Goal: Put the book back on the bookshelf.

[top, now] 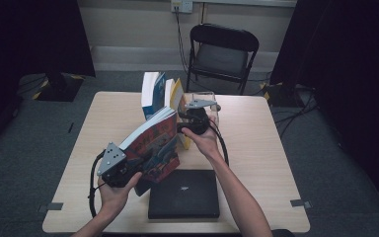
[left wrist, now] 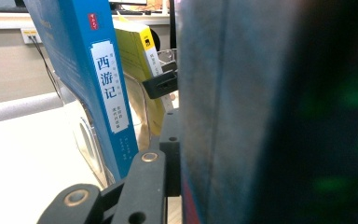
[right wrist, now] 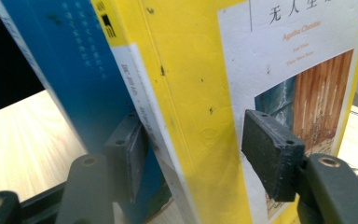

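Illustrated book (top: 150, 143) is clamped in the left tongs (top: 128, 170) by its lower corner, raised off the desk (top: 256, 148) and slanted toward the far-edge holder, probably so it can slot in beside the others. Right tongs (right wrist: 191, 154) straddle the yellow book (right wrist: 191, 93), jaws apart and pads not pressing; likely steadying it to keep a gap. Blue book (left wrist: 88, 79) stands upright next to it. Black laptop (top: 184, 193) lies shut at the near edge.
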The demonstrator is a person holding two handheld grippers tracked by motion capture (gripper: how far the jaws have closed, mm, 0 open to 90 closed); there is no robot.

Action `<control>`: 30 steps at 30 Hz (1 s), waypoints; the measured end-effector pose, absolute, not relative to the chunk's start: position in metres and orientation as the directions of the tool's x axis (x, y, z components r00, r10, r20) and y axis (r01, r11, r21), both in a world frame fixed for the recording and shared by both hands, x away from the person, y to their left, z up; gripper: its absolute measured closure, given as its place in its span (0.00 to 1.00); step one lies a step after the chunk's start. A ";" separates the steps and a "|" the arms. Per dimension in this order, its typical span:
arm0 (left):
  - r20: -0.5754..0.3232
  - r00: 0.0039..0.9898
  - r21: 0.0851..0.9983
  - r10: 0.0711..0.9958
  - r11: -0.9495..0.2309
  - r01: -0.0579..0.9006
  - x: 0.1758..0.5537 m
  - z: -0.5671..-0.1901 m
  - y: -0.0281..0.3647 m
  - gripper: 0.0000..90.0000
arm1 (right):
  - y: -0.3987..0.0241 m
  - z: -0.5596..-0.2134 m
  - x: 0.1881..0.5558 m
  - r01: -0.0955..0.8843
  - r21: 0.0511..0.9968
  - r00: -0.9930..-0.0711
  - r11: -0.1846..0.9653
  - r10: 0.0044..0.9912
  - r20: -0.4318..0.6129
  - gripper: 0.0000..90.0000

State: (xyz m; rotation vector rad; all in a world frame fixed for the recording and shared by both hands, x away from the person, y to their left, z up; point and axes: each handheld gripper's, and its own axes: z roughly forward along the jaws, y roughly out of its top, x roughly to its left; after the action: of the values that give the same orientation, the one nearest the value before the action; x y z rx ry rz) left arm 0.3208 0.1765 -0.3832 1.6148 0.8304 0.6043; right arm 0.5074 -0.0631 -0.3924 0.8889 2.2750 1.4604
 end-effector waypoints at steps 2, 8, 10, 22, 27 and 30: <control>-0.049 0.616 0.978 0.787 -0.089 0.191 0.321 -0.383 0.176 0.83 | -0.060 -0.394 0.508 0.339 0.892 -0.759 0.300 0.647 0.070 0.46; -0.048 0.616 0.978 0.786 -0.088 0.189 0.321 -0.383 0.176 0.83 | -0.060 -0.395 0.508 0.342 0.892 -0.751 0.296 0.657 0.070 0.52; -0.048 0.615 0.978 0.787 -0.089 0.190 0.321 -0.383 0.177 0.83 | -0.062 -0.394 0.507 0.342 0.893 -0.747 0.292 0.661 0.070 0.57; -0.055 0.608 0.978 0.792 -0.082 0.194 0.321 -0.383 0.176 0.83 | -0.085 -0.392 0.499 0.351 0.906 -0.724 0.237 0.682 0.102 0.73; -0.060 0.600 0.975 0.798 -0.081 0.205 0.322 -0.382 0.175 0.83 | -0.094 -0.393 0.495 0.348 0.914 -0.703 0.208 0.704 0.108 0.78; -0.064 0.592 0.973 0.803 -0.082 0.216 0.324 -0.381 0.174 0.83 | -0.102 -0.393 0.493 0.356 0.914 -0.689 0.193 0.715 0.117 0.79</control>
State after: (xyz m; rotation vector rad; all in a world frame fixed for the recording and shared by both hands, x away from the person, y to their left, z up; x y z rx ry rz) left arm 0.3236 0.1737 -0.3806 1.6184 0.8694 0.6078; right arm 0.4931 -0.1025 -0.3927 1.0090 2.1397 1.4950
